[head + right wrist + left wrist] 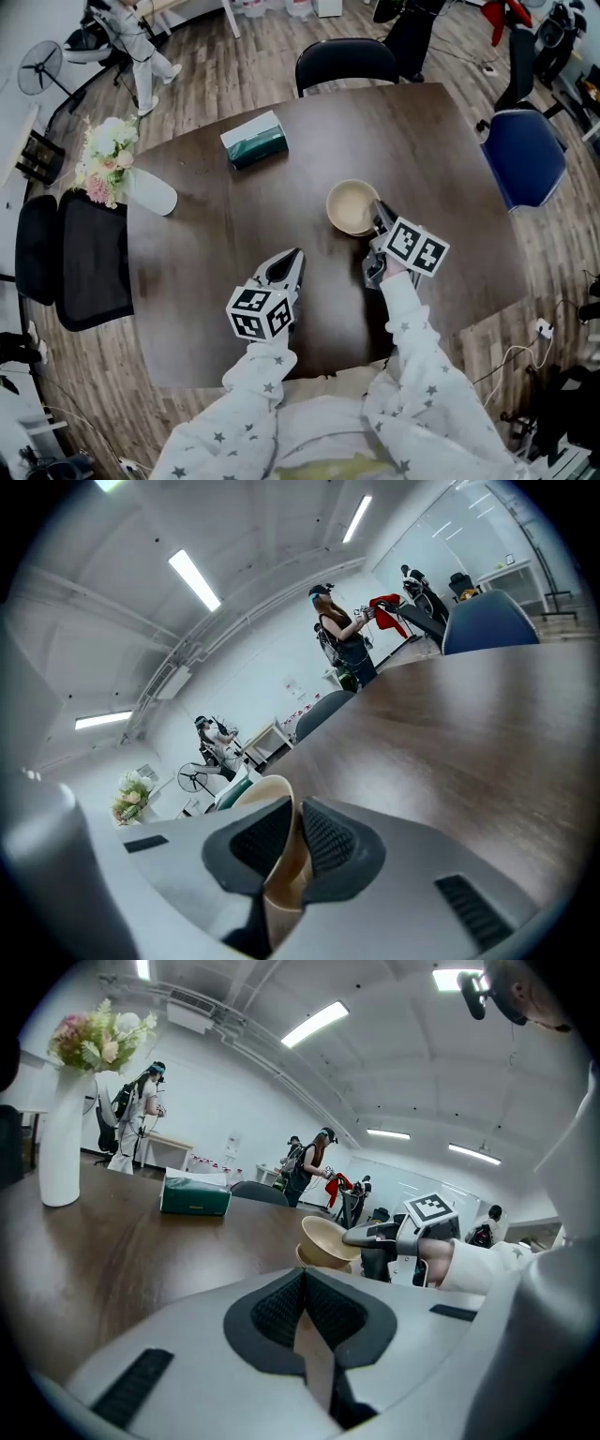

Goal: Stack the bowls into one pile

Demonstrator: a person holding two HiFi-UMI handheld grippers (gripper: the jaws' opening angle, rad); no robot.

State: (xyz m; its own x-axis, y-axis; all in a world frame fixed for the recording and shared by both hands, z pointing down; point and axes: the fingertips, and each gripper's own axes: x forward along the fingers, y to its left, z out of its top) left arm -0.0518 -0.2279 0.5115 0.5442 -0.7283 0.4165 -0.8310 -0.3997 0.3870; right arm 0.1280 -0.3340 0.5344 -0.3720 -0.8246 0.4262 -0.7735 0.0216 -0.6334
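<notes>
The bowl's [352, 206] rim sits pinched between the right gripper's [379, 221] fingers [330, 841].

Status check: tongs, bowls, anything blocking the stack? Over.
Right tongs clamped on rim of tan round bowl, tilted over second tan bowl. Left tongs shut, empty. Nothing blocking; green tissue box far off.

text: none you can read | tissue box [254, 140]: print too small for you to make out
</notes>
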